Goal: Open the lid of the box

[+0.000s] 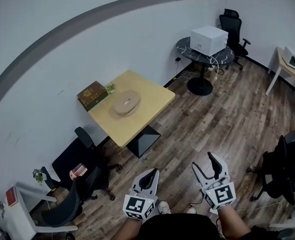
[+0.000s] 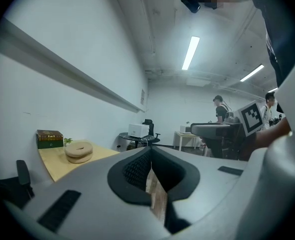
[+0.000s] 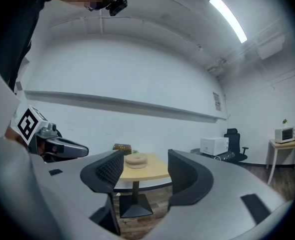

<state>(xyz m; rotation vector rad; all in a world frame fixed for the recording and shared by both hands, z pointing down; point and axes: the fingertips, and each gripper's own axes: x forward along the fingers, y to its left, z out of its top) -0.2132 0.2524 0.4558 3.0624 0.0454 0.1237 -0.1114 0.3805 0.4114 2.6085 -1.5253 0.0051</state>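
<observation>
The box (image 1: pixel 92 95) is dark brown with gold print and lies closed at the far wall-side corner of a light wooden table (image 1: pixel 147 91). A round beige cushion-like thing (image 1: pixel 126 104) lies beside it. Both grippers are far from the table, over the wooden floor. My left gripper (image 1: pixel 149 174) is shut with nothing in it. My right gripper (image 1: pixel 206 165) stands open and empty. In the left gripper view the box (image 2: pixel 49 138) is far off at the left, past the gripper (image 2: pixel 150 156). In the right gripper view the box (image 3: pixel 121 147) and table (image 3: pixel 150 173) show between the jaws of the gripper (image 3: pixel 145 166).
Black office chairs (image 1: pixel 82 170) stand left of the table. A round dark table with a white printer (image 1: pixel 209 40) stands at the back, a white desk (image 1: pixel 286 66) and another black chair (image 1: pixel 283 168) at the right. People (image 2: pixel 220 112) stand far off in the left gripper view.
</observation>
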